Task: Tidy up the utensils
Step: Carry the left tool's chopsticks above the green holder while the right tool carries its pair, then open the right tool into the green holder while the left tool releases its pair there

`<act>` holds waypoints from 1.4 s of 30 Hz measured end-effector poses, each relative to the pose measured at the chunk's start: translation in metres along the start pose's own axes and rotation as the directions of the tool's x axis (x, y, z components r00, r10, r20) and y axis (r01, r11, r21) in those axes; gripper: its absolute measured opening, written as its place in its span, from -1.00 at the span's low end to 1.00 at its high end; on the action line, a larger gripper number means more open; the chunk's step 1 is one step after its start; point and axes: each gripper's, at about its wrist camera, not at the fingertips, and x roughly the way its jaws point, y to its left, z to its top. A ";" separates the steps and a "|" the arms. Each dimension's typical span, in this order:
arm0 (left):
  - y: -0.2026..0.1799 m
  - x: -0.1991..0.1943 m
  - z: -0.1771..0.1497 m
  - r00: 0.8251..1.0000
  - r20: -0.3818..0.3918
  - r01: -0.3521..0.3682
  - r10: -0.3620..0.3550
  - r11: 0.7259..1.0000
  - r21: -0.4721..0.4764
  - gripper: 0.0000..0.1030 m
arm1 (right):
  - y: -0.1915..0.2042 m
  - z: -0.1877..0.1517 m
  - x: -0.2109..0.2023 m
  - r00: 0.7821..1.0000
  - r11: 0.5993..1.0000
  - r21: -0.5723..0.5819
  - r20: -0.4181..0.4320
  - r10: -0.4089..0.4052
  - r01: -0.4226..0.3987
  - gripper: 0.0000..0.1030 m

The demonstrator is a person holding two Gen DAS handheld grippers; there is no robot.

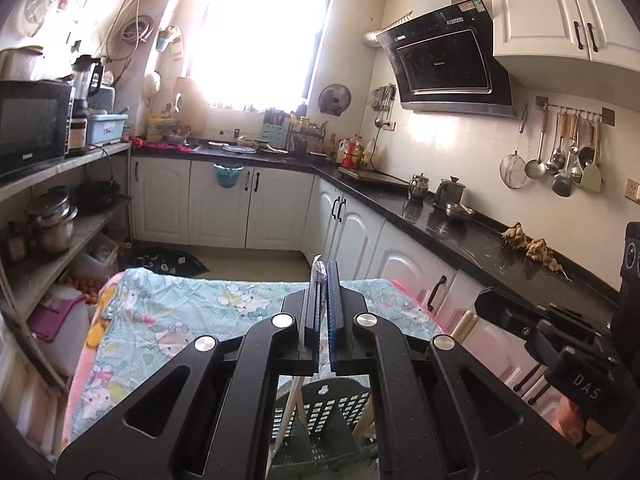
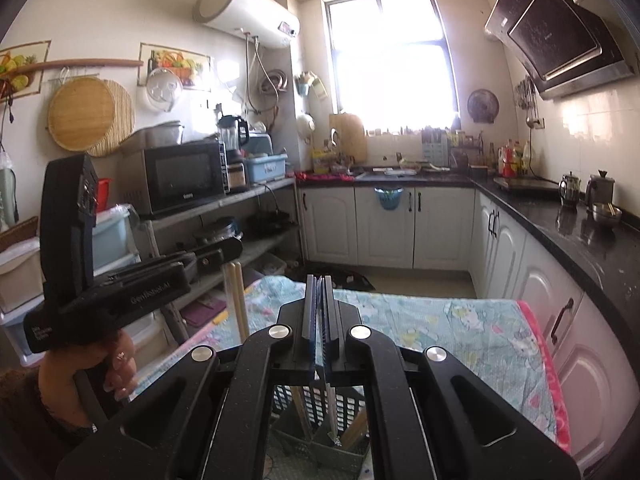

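My left gripper [image 1: 323, 280] is shut on a thin utensil in a clear plastic wrapper [image 1: 317, 276] that pokes above the fingertips. Below it, seen through the gripper frame, stands a grey-green perforated utensil basket [image 1: 324, 412] with wooden chopsticks [image 1: 294, 396] leaning in it. My right gripper [image 2: 320, 292] is shut on a thin wrapped utensil [image 2: 332, 412] that hangs down into the same basket [image 2: 320, 436]. In the right wrist view the left gripper [image 2: 216, 258] shows at the left with a pair of wooden chopsticks [image 2: 237, 300] upright by its fingers.
The basket stands on a table covered with a cartoon-print cloth [image 1: 192, 308]. White cabinets under a black counter [image 1: 460, 232] run along the right and far wall. A shelf unit with a microwave [image 2: 180, 176] and pots is at the left.
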 end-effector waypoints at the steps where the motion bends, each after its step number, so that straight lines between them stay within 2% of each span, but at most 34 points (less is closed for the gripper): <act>1: 0.001 0.002 -0.003 1.000 -0.003 0.000 0.000 1.000 -0.004 -0.99 | -0.001 -0.004 0.003 1.000 1.000 0.002 -0.009 -0.007 0.007 -0.95; 18: 0.015 0.016 -0.038 0.994 -0.106 -0.006 0.001 0.999 -0.051 -0.98 | -0.013 -0.037 0.027 0.994 0.998 0.050 -0.103 -0.038 0.044 -0.94; 20: 0.015 0.015 -0.040 0.994 -0.109 -0.006 0.000 0.998 -0.055 -0.98 | -0.015 -0.040 0.027 0.992 0.997 0.049 -0.111 -0.057 0.063 -0.90; 21: 0.016 0.014 -0.041 0.994 -0.113 -0.012 0.006 0.998 -0.056 -0.94 | -0.016 -0.041 0.027 0.991 0.996 0.052 -0.114 -0.064 0.070 -0.77; 22: 0.017 0.013 -0.041 0.994 -0.113 -0.011 0.005 0.998 -0.059 -0.79 | -0.017 -0.042 0.027 0.991 0.996 0.058 -0.118 -0.067 0.074 -0.60; 23: 0.018 0.011 -0.041 0.994 -0.113 -0.014 0.006 0.998 -0.065 -0.56 | -0.018 -0.042 0.027 0.990 0.995 0.062 -0.119 -0.072 0.079 -0.52; 24: 0.019 0.010 -0.041 0.994 -0.112 -0.018 0.011 0.997 -0.069 -0.46 | -0.017 -0.043 0.026 0.990 0.994 0.064 -0.119 -0.076 0.084 -0.45; 25: 0.019 0.008 -0.041 0.994 -0.110 -0.023 0.015 0.997 -0.071 -0.34 | -0.018 -0.043 0.025 0.989 0.994 0.065 -0.121 -0.082 0.090 -0.45; 27: 0.021 0.004 -0.041 0.994 -0.105 -0.032 0.024 0.997 -0.075 -0.28 | -0.019 -0.044 0.024 0.988 0.993 0.065 -0.124 -0.088 0.097 -0.40; 35: 0.027 -0.013 -0.039 0.995 -0.093 -0.051 0.042 0.994 -0.101 0.53 | -0.021 -0.050 0.014 0.984 0.990 0.059 -0.135 -0.118 0.127 -0.13; 40: 0.030 -0.024 -0.041 0.993 -0.110 -0.051 0.038 0.991 -0.120 0.77 | -0.021 -0.054 0.007 0.983 0.990 0.060 -0.143 -0.120 0.129 -0.01; 42: 0.030 -0.029 -0.043 0.993 -0.111 -0.052 0.039 0.991 -0.124 0.79 | -0.021 -0.056 0.004 0.983 0.990 0.061 -0.143 -0.120 0.129 0.01</act>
